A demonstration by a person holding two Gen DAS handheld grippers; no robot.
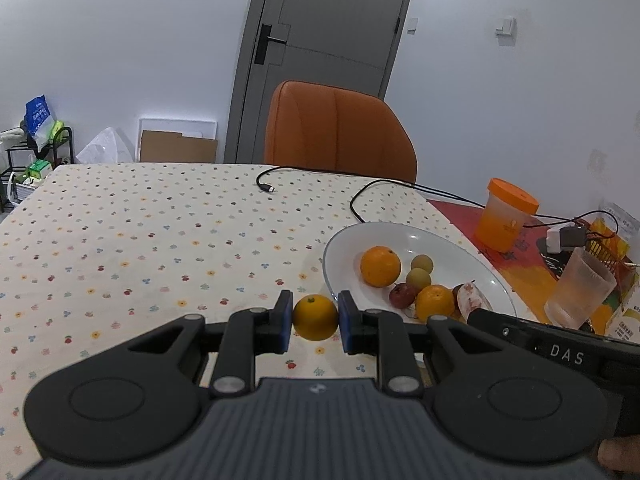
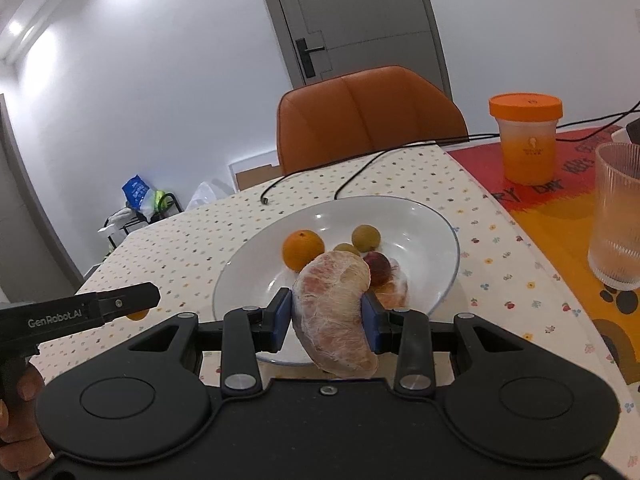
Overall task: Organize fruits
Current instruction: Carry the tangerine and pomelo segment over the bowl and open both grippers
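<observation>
Between the blue pads of the left gripper (image 1: 315, 319), a small round orange citrus fruit (image 1: 315, 317) sits clamped, held over the cream tablecloth with its small flower print (image 1: 120, 248). Just ahead and to the right of these tongs lies the wide white ceramic plate (image 1: 348, 248), which carries a larger round orange (image 1: 380, 266), two small yellow-green round fruits (image 1: 421, 263), a dark red fruit (image 1: 401, 295) and another orange citrus (image 1: 435, 302).

The right gripper (image 2: 329, 316) is closed on a large peeled pomelo segment, pinkish and veined with white pith (image 2: 336, 312); it stands on end between the pads, over the near rim of the same plate. In the right wrist view the plated fruit lies directly beyond the segment, and the left tool's black finger reaches in from the left, well short of the plate.

Farther off, to the right of both tongs, an orange-lidded translucent plastic cup (image 2: 526, 140) and a ribbed frosted glass tumbler (image 2: 618, 216) stand on a red and orange printed mat (image 2: 560, 208). A black cable (image 1: 360, 196) loops across the cloth beyond the plate, and an orange leather chair (image 1: 336, 128) stands at the table's far edge before a grey door (image 1: 328, 20).
</observation>
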